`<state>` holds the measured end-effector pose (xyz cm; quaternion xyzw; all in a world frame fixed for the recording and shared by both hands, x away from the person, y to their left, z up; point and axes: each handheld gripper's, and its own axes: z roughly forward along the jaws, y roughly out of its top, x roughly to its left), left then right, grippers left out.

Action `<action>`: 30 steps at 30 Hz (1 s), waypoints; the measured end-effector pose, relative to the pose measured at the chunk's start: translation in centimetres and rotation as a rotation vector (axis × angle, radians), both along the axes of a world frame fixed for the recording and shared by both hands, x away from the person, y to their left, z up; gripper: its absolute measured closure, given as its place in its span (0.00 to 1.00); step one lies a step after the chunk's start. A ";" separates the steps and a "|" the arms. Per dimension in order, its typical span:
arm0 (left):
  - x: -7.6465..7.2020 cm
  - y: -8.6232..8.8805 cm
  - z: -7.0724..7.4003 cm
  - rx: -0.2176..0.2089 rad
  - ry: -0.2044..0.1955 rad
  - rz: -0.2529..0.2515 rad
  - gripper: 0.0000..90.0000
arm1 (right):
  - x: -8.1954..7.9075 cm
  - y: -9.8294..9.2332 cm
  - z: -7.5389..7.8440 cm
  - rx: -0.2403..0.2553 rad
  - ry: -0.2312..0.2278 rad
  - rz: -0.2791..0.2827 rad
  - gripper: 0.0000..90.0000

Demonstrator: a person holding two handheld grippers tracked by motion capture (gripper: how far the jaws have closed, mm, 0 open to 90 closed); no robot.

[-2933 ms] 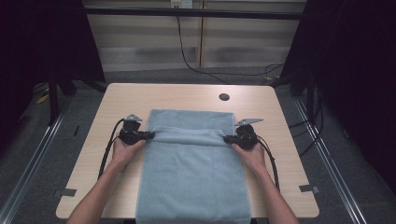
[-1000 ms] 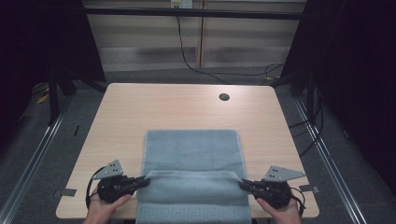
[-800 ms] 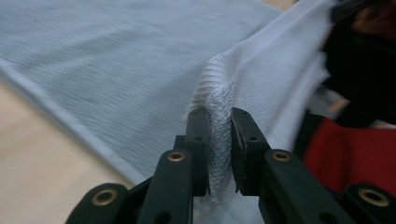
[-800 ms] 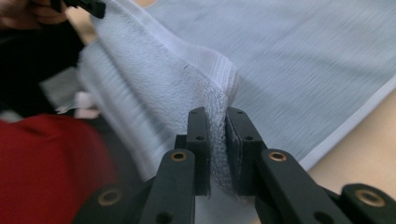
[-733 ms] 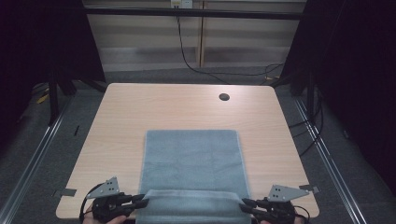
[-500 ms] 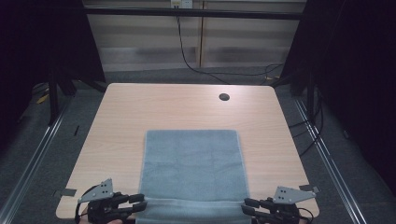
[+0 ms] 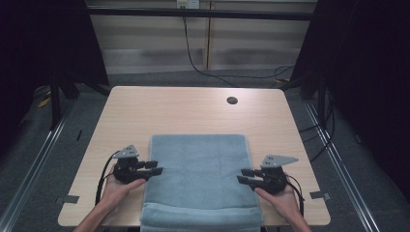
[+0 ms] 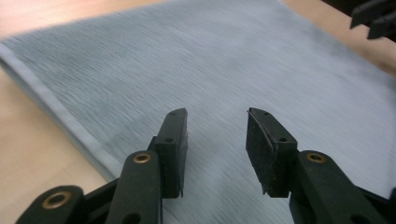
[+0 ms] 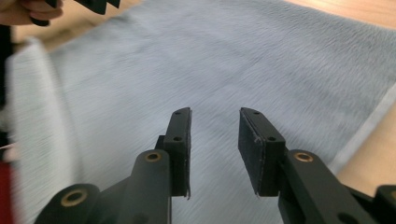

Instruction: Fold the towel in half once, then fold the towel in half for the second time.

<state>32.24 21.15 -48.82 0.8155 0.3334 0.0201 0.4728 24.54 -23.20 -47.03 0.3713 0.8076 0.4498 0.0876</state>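
High view: folded blue towel (image 7: 198, 181) lies flat on the counter (image 7: 169, 111), near edge hanging over the front. Left gripper (image 7: 153, 167) and right gripper (image 7: 244, 176) flank its sides, fingers just been opening, released with nothing between them, likely lining up for another fold.

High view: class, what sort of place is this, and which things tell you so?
Probably a lab or recording bay: a lone wooden table on a grey floor, dark curtains at both sides, loose cables behind it.
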 end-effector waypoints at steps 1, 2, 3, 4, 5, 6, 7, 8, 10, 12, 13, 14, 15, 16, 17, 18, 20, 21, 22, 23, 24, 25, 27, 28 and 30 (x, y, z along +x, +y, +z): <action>0.7 -0.3 -0.2 0.003 0.009 0.003 0.66 | 1.0 0.3 -0.1 -0.019 -0.002 -0.007 0.72; 1.2 -0.5 -0.3 0.018 0.009 0.013 0.65 | 2.0 0.5 -0.4 -0.018 0.008 -0.011 0.72; 1.7 -0.7 -0.5 0.039 -0.003 0.030 0.64 | 3.0 0.7 -0.6 -0.016 0.012 -0.017 0.72; 2.1 -0.8 -0.7 0.040 -0.005 0.043 0.64 | 3.8 1.0 -0.8 -0.032 0.008 -0.022 0.71; 2.5 -0.9 -1.0 0.030 -0.001 0.053 0.65 | 4.7 1.3 -1.1 -0.050 0.012 -0.029 0.71; 2.7 -1.0 -1.3 0.045 0.007 0.052 0.65 | 5.5 1.6 -1.4 -0.055 0.019 -0.039 0.71; 2.9 -1.1 -1.7 0.064 0.024 0.045 0.65 | 6.2 1.8 -1.7 -0.059 0.023 -0.045 0.71; 2.9 -1.2 -2.0 0.069 0.011 0.034 0.65 | 6.7 2.0 -2.1 -0.070 0.025 -0.048 0.71; 2.8 -1.0 -1.9 0.070 0.014 0.040 0.68 | 7.3 2.3 -3.0 -0.092 0.047 -0.059 0.72; 2.2 -0.9 -1.8 0.090 0.000 0.026 0.69 | 7.1 2.2 -3.3 -0.096 0.058 -0.059 0.71; 1.8 -0.8 -1.8 0.098 -0.007 0.016 0.69 | 6.9 2.3 -3.1 -0.103 0.072 -0.062 0.71; 1.3 -0.8 -1.8 0.103 -0.008 0.007 0.69 | 6.6 2.3 -3.0 -0.112 0.080 -0.055 0.71; 0.7 -0.7 -1.7 0.112 -0.007 0.002 0.70 | 6.0 2.3 -3.0 -0.116 0.086 -0.049 0.71; 0.3 -0.7 -1.6 0.117 -0.003 -0.010 0.71 | 5.4 2.3 -3.1 -0.113 0.076 -0.041 0.71; -0.2 -0.6 -1.6 0.112 0.001 -0.015 0.71 | 4.8 2.2 -3.1 -0.107 0.081 -0.033 0.72; -0.6 -0.5 -1.6 0.106 0.004 -0.025 0.71 | 4.3 2.1 -3.1 -0.108 0.080 -0.022 0.72; -1.4 -0.3 -1.6 0.108 -0.001 -0.041 0.71 | 3.3 2.1 -2.9 -0.125 0.080 -0.011 0.72; -1.7 -0.2 -1.6 0.104 0.001 -0.045 0.71 | 2.9 2.2 -2.9 -0.126 0.078 -0.004 0.72; -2.0 -0.2 -1.6 0.099 0.006 -0.046 0.71 | 2.5 2.2 -2.9 -0.127 0.074 0.001 0.72; -2.3 -0.1 -1.6 0.095 0.008 -0.050 0.71 | 2.2 2.2 -2.9 -0.128 0.076 0.003 0.72; -2.5 0.0 -1.6 0.085 0.020 -0.057 0.71 | 1.9 2.2 -2.8 -0.132 0.079 0.005 0.72; -2.8 0.2 -1.6 0.083 0.031 -0.055 0.71 | 1.6 2.2 -2.8 -0.129 0.083 0.009 0.72; -3.3 0.4 -1.6 0.081 0.030 -0.063 0.71 | 1.1 2.3 -2.8 -0.123 0.088 0.019 0.72; -3.6 0.5 -1.5 0.077 0.038 -0.065 0.71 | 0.7 2.4 -2.7 -0.122 0.095 0.024 0.72; -4.2 0.6 -1.5 0.078 0.042 -0.078 0.69 | 0.0 2.6 -2.5 -0.139 0.102 0.039 0.71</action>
